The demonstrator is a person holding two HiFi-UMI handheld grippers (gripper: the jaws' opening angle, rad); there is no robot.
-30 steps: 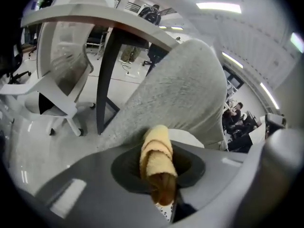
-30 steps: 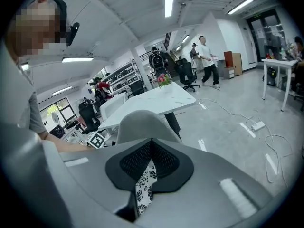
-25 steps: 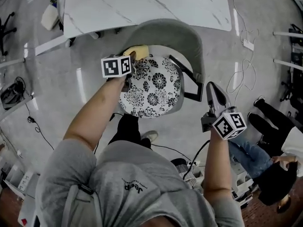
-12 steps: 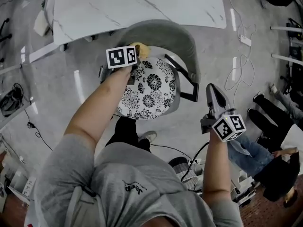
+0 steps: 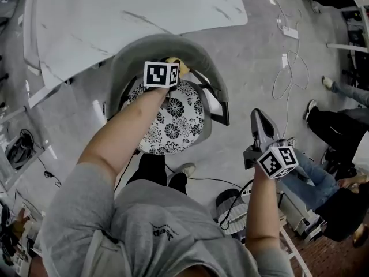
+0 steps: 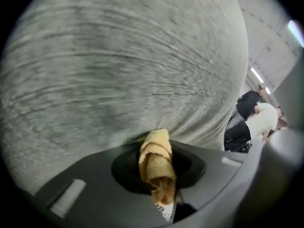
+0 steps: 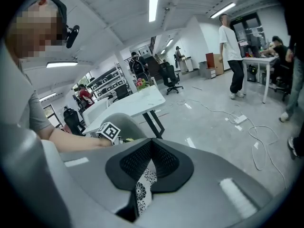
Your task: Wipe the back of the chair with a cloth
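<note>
Closest in, the right tool (image 7: 151,144) hangs out over the floor, well off to the right of the chair. Its jaws are drawn together with nothing gripped. Only a sliver of the floral seat cushion (image 7: 141,194) shows through the gap below the tips, and that cushion sits far beyond them.

Now out along the left arm, stretched over the seat, and here's the action. The left tool (image 6: 164,201) is clamped on the yellow cloth (image 6: 155,158), which is rolled into a narrow wad standing up out of the jaws.

Dead ahead of that wad, filling almost the whole left gripper view, is the grey fabric chair back (image 6: 118,70). The cloth's top edge looks to be right up against it, touching or as good as.

From the head view, the cloth (image 5: 176,66) sits on the inner face of the chair back (image 5: 199,53), near the middle of its curve and just above the rear edge of the cushion.

That curve is what matters. The back wraps round the seat, so its long run goes side to side across the tool's nose, not away from it. My read is that any stroke has to sweep sideways along that arc, with the left arm doing all of it. The right one is too far away to help.

Beyond the chair stands the white marbled tabletop (image 5: 132,10).
</note>
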